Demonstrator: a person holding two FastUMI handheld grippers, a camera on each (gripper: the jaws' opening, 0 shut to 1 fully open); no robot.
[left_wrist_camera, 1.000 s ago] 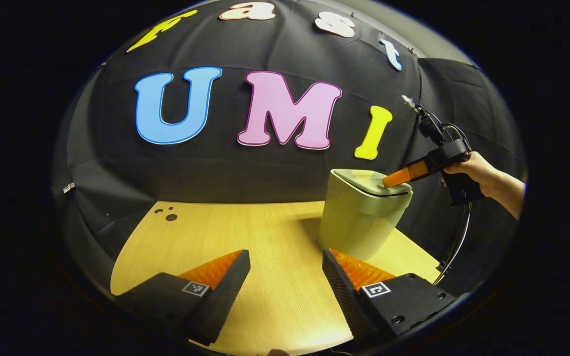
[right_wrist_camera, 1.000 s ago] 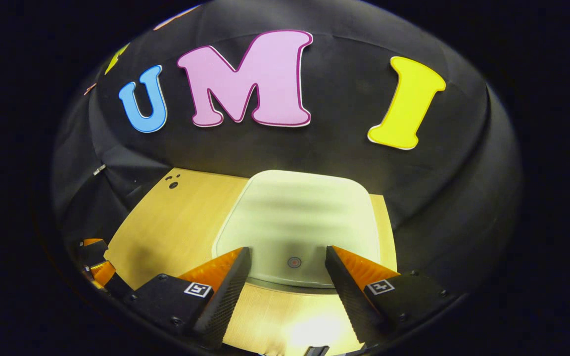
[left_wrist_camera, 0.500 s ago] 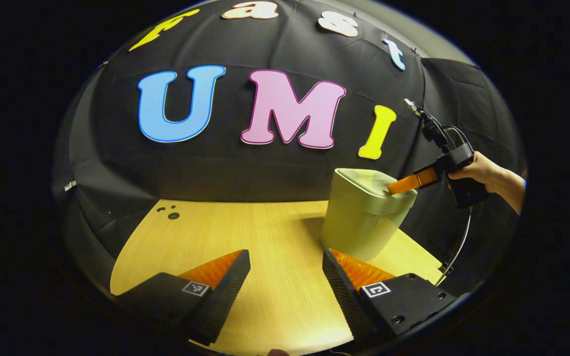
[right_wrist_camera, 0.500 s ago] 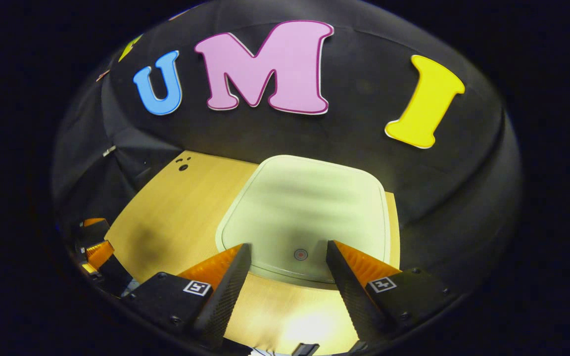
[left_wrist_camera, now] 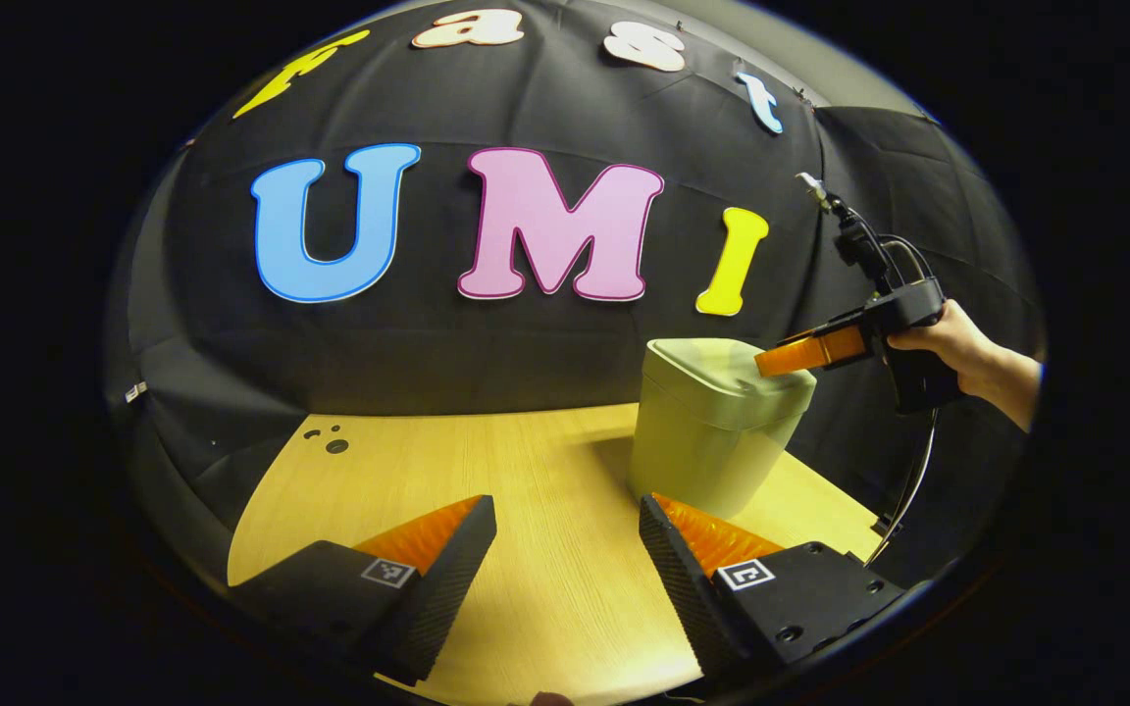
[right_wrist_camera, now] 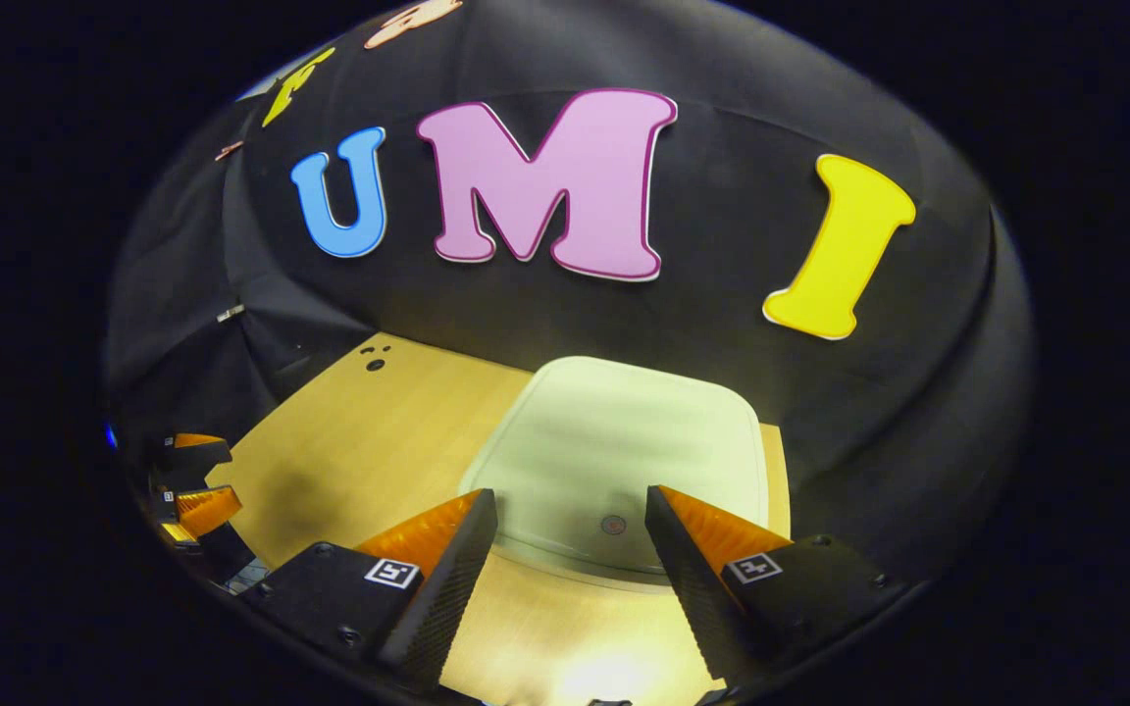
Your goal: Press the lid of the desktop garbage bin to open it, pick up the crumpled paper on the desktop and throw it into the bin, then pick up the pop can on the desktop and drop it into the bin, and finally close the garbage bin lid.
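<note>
pale green plastic desktop bin point(left_wrist_camera: 712, 431) sits at the far right of the light wooden table point(left_wrist_camera: 487, 471), lid point(right_wrist_camera: 624, 451) looks shut, right gripper point(right_wrist_camera: 570, 549) hovers spread and empty over its near edge, left gripper point(left_wrist_camera: 565, 549) idles released, so i'd press squarely on the small round button point(right_wrist_camera: 613, 525).

Bin point(left_wrist_camera: 712, 431) on table point(left_wrist_camera: 487, 471), ahead and right of left gripper point(left_wrist_camera: 565, 534). Lid point(right_wrist_camera: 624, 451) just ahead of and below right gripper point(right_wrist_camera: 570, 525). Left gripper point(right_wrist_camera: 187, 480) far left of right gripper.
</note>
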